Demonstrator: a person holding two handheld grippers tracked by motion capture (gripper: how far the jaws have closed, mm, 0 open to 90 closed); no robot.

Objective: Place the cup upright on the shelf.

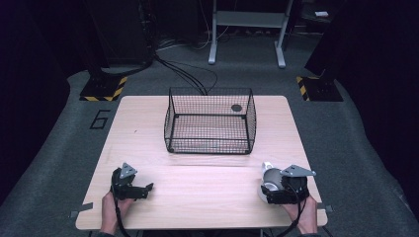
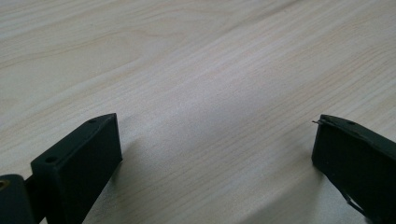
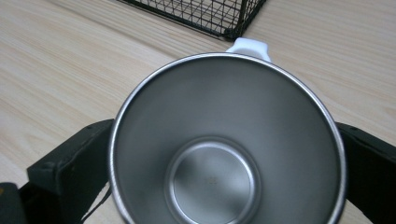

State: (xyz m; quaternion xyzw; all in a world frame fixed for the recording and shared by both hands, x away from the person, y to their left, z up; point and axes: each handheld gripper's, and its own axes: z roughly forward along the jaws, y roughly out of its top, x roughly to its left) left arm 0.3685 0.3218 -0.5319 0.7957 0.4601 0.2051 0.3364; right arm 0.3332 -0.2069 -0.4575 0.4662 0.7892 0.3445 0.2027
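A steel cup (image 1: 271, 178) with a white handle (image 3: 248, 46) sits between the jaws of my right gripper (image 1: 270, 190) near the table's front right corner. In the right gripper view I look straight into the empty cup (image 3: 215, 154). The black jaws press on both of its sides, so the right gripper (image 3: 224, 135) is shut on it. My left gripper (image 1: 146, 189) rests low near the front left of the table. Its jaws stand wide apart over bare wood, and nothing is between them, so the left gripper (image 2: 217, 123) is open.
A black wire basket (image 1: 210, 121) stands at the middle back of the light wooden table (image 1: 197, 197), with a small dark round thing (image 1: 236, 107) at its far right corner. The basket's corner (image 3: 229, 25) lies just beyond the cup. Cables and a stand's legs lie on the floor behind.
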